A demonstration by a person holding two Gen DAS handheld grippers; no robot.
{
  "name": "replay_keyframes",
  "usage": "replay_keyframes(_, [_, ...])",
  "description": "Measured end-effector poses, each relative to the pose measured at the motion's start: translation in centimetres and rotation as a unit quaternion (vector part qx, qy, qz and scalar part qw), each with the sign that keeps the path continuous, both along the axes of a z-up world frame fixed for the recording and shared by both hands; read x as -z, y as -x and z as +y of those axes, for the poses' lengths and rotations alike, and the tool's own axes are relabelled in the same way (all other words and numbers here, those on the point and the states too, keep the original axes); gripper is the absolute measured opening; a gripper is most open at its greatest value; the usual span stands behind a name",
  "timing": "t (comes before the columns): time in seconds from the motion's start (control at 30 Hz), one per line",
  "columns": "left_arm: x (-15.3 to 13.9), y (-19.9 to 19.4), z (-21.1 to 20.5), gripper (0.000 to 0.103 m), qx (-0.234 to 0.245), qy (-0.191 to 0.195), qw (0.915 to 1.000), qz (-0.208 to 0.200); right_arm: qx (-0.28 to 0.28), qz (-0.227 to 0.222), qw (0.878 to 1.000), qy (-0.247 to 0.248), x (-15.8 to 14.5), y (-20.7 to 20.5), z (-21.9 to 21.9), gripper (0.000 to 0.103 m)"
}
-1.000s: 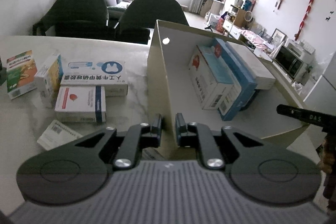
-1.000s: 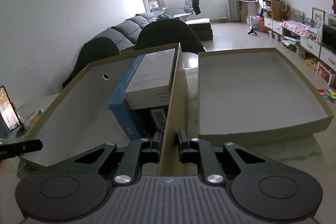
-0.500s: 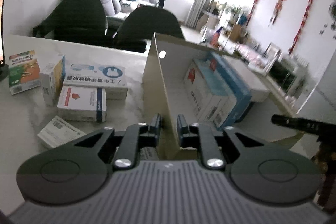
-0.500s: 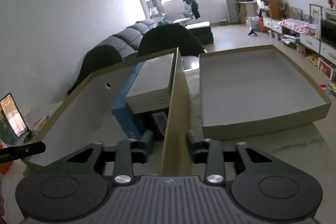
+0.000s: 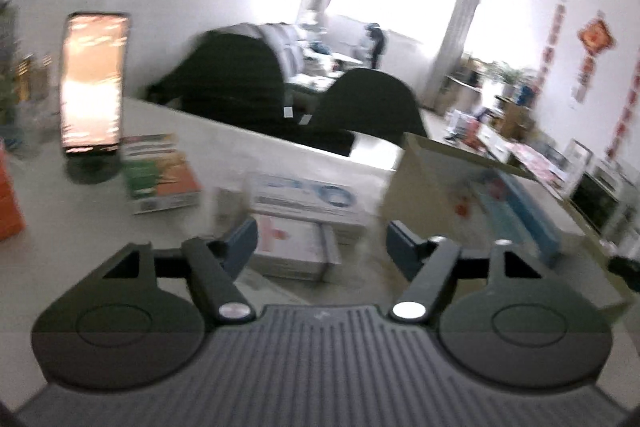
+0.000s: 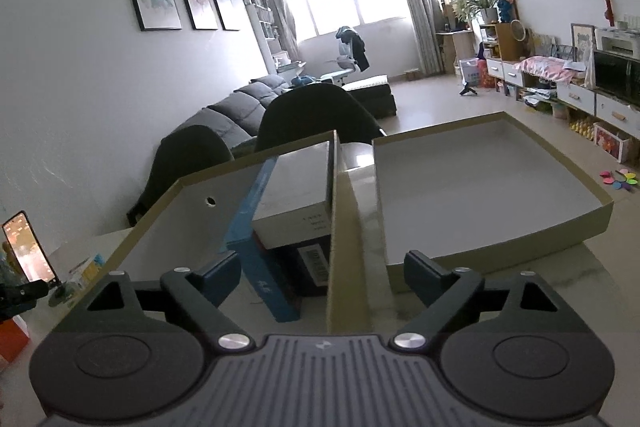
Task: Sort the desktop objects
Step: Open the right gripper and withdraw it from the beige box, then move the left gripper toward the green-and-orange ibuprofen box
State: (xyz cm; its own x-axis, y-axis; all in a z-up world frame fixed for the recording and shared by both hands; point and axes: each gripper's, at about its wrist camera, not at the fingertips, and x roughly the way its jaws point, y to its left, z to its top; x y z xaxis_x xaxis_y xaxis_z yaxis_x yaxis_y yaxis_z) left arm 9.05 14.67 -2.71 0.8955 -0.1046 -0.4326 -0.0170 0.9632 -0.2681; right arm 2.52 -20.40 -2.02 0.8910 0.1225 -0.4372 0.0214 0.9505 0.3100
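**Both grippers let go of the cardboard box as loose packets wait on the table**

Risk first. The right gripper [image 6: 322, 269] is opening; the box's right wall [image 6: 340, 239] stands between its jaws, but neither pad presses on it. If the hand pulls back crooked, a jaw could catch that thin wall and drag or tip the cardboard box [image 6: 188, 211]. The left gripper [image 5: 322, 241] is opening too and holds nothing. Its view is blurred, so a hasty grab could miss or knock packets aside.

Containers, placed from the cardboard box. Inside it, against the right wall, a white carton [image 6: 294, 193] lies on top of a blue carton [image 6: 250, 223] and a dark barcoded one [image 6: 306, 265]; the rest of the floor is bare. Just right of the box sits its shallow lid [image 6: 492, 255], empty.

Left of the box, on the table [image 5: 240, 155], lie the unsorted things: a white packet with a red mark [image 5: 294, 247], a blue-and-white packet [image 5: 306, 197], and a green-and-orange packet [image 5: 160, 173]. Farther left, a lit phone [image 5: 94, 83] stands upright.
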Motion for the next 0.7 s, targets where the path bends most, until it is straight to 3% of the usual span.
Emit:
replay_keyframes(0.27, [0.2,-3.4,4.0,0.081,-0.115,-0.013,0.9923,0.045,-0.005,-0.010,1.000,-0.007,-0.5,0.4,0.2,0.090])
replay_keyframes(0.53, [1.1,-8.3,5.4,0.081,-0.157,-0.023,0.9842,0.079,-0.018,-0.016,1.000,-0.006,-1.1,0.7,0.6,0.091])
replay_keyframes(0.7, [2.0,-11.0,6.7,0.081,-0.184,0.002,0.9772,0.105,-0.028,-0.022,0.999,-0.007,-1.4,0.8,0.7,0.091])
